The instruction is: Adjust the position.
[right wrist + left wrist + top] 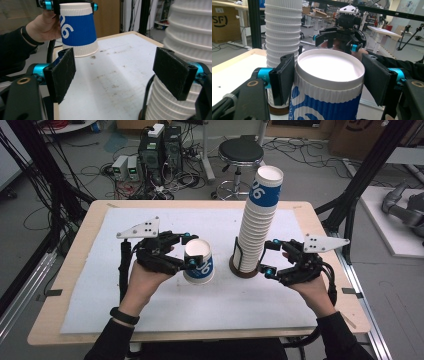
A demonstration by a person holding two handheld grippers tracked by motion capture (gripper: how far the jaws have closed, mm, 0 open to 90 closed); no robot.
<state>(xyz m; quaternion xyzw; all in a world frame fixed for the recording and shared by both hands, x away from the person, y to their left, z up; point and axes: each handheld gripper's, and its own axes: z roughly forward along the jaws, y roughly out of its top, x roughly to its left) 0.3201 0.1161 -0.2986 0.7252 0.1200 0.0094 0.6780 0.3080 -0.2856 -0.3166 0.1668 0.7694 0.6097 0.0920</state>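
A single white paper cup (199, 262) with a blue band hangs above the white mat, upright, rim up. My left gripper (191, 251) is shut on it just below the rim; in the left gripper view both pads (284, 77) press the cup (324, 105). A tall stack of the same cups (257, 225) stands on a brown round base (244, 271) at the middle right. My right gripper (270, 257) stands open beside the stack's lower part; in the right gripper view nothing lies between its fingers (61, 75), and the stack (190, 37) rises behind the right one.
A white mat (150, 310) covers most of the wooden table (75, 320). Beyond the far edge are a black stool (240, 152) and computer boxes with cables (160, 150) on the floor. Black frame posts (360, 185) stand at the right.
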